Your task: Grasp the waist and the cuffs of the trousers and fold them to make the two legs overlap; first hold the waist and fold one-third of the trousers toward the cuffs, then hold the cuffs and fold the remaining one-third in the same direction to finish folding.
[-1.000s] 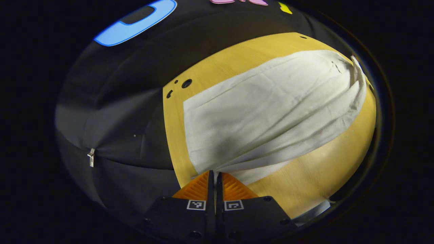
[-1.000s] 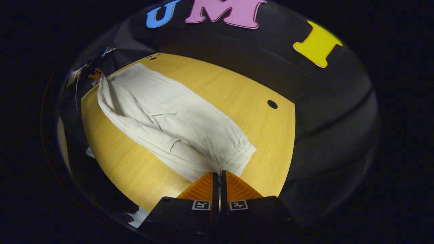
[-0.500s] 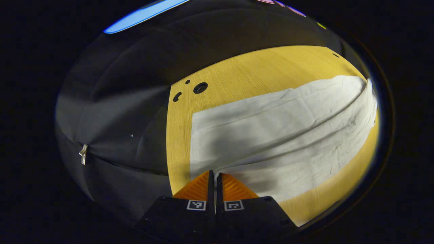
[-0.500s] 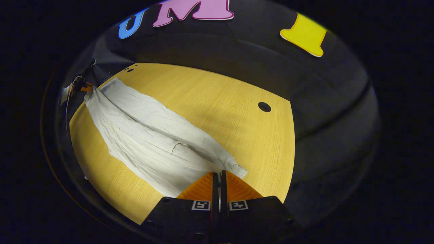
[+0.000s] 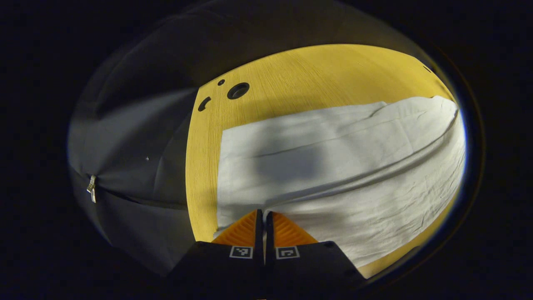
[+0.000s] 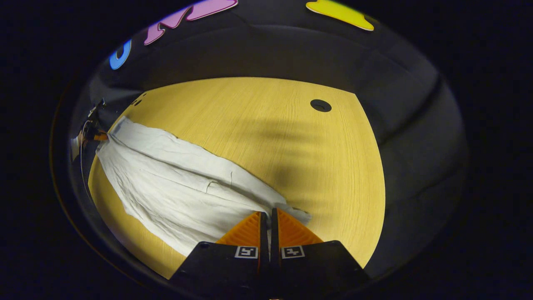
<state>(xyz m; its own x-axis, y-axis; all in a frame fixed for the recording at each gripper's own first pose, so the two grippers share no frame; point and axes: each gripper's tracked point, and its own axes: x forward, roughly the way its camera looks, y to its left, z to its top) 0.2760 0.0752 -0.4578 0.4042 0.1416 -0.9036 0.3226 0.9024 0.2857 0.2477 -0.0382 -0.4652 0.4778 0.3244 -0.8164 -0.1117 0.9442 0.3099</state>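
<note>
the left claw (image 5: 264,213) is pinched closed on the cuff end of the pale off-white wrinkled cotton trousers (image 5: 341,166), and the right claw (image 6: 269,212) is pinched closed on the waist end; over the last second both have lowered the carried leg from a raised drape down onto the other leg. the trousers now lie nearly flat and lengthwise along the yellow wood-grain counter (image 6: 266,125), so the leg-over-leg fold looks all but done and the waist third comes next. no containers are in the scene, and nothing else rests on the counter.
</note>
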